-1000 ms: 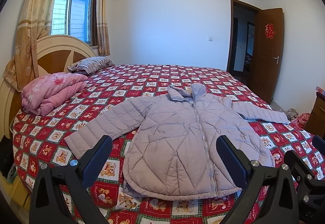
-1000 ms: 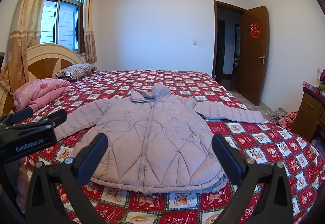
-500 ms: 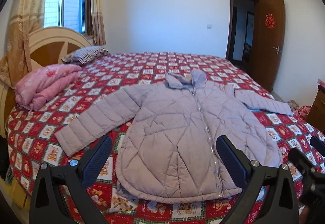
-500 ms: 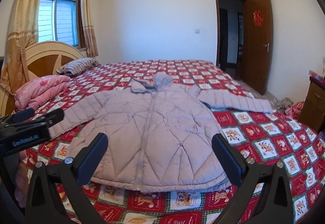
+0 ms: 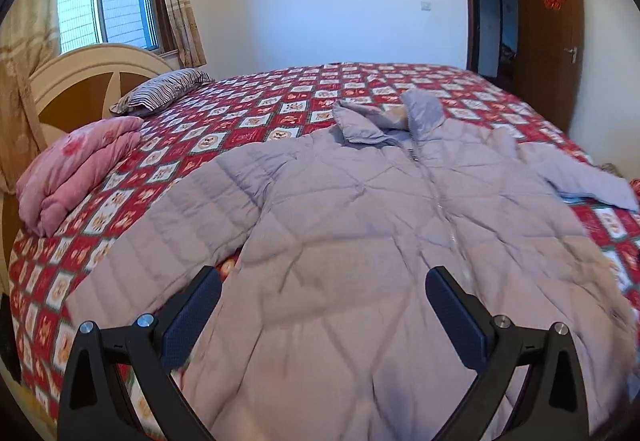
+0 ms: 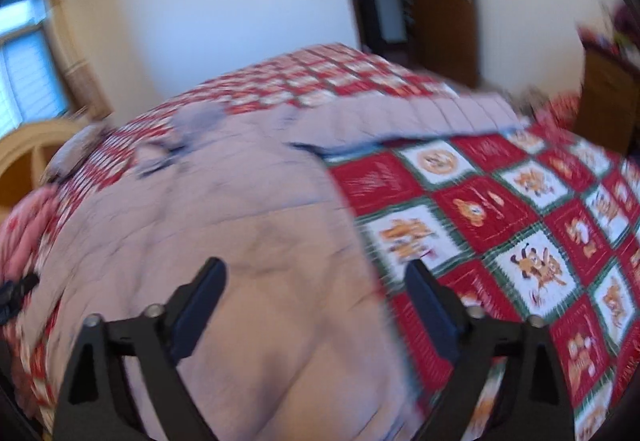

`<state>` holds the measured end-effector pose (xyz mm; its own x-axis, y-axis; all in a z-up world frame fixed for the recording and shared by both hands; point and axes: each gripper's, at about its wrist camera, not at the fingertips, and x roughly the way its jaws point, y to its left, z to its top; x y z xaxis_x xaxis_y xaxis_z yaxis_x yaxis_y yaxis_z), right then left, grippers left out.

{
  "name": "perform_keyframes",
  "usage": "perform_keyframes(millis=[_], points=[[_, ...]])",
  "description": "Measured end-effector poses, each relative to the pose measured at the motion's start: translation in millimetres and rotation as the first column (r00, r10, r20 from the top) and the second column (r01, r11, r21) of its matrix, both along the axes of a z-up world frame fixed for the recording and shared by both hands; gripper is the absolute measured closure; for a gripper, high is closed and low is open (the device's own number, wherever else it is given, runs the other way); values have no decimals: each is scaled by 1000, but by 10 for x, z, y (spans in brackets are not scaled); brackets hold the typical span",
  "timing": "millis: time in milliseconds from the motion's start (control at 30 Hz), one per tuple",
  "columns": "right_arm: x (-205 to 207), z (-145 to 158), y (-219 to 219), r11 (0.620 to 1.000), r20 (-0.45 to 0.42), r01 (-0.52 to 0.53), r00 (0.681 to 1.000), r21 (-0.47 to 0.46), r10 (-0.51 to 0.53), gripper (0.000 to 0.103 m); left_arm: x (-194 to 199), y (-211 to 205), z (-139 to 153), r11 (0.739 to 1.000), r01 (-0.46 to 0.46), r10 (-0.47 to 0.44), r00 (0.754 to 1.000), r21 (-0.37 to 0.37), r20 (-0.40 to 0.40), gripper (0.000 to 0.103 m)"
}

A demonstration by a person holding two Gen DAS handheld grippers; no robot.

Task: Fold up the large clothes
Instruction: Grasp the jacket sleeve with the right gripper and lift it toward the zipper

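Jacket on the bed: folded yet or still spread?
Spread. The lilac quilted jacket lies flat, front up and zipped, on the red patterned bedspread, both sleeves stretched out sideways; no fold made.

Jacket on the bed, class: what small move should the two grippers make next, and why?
Probably lower both onto the jacket's near hem and close. It lies flat, zipped, sleeves spread. The left gripper and right gripper hover open above it; the right's jaws have just been closing, nothing pinched.

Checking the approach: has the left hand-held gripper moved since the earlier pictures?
Yes. The left hand-held gripper has closed in on the jacket, which now looks larger against the headboard.
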<state>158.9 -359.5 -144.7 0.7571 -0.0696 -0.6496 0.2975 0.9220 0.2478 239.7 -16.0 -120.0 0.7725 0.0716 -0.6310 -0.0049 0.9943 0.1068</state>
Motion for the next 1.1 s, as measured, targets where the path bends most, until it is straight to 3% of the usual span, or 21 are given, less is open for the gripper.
perform_keyframes(millis=[100, 200, 300, 400, 533, 733, 833, 933, 1000, 1100], points=[[300, -112, -621, 991, -27, 121, 992, 52, -120, 18, 405, -29, -113, 998, -37, 37, 999, 42, -7, 1], [538, -126, -1108, 973, -41, 226, 974, 35, -225, 20, 764, -22, -210, 996, -74, 76, 997, 58, -30, 1], [761, -182, -1733, 934, -59, 352, 935, 62, -349, 21, 1107, -12, -326, 994, -90, 95, 993, 65, -72, 1], [941, -246, -2224, 896, -77, 444, 894, 25, -441, 25, 1333, -12, -451, 992, -103, 111, 988, 79, -109, 1], [1178, -354, -2695, 871, -123, 491, 863, -25, -490, 27, 1549, 54, -597, 989, -131, 141, 979, 73, -148, 1], [1356, -415, -3157, 843, -167, 537, 833, 16, -527, 30, 1834, 215, -697, 986, -163, 167, 965, 37, -203, 1], [1511, -520, -3331, 867, -197, 491, 861, 86, -468, 39, 1958, 263, -725, 984, -177, 179, 959, 30, -219, 1], [1551, -530, -3308, 895, -199, 431, 893, 115, -404, 69, 2027, 278, -750, 982, -186, 187, 953, 28, -239, 1], [1537, -480, -3218, 913, -188, 399, 906, 87, -378, 86, 2021, 271, -736, 982, -184, 188, 953, 36, -240, 1], [1500, -352, -3053, 930, -146, 363, 924, 57, -352, 89, 1997, 263, -681, 982, -183, 190, 955, 53, -228, 1]])
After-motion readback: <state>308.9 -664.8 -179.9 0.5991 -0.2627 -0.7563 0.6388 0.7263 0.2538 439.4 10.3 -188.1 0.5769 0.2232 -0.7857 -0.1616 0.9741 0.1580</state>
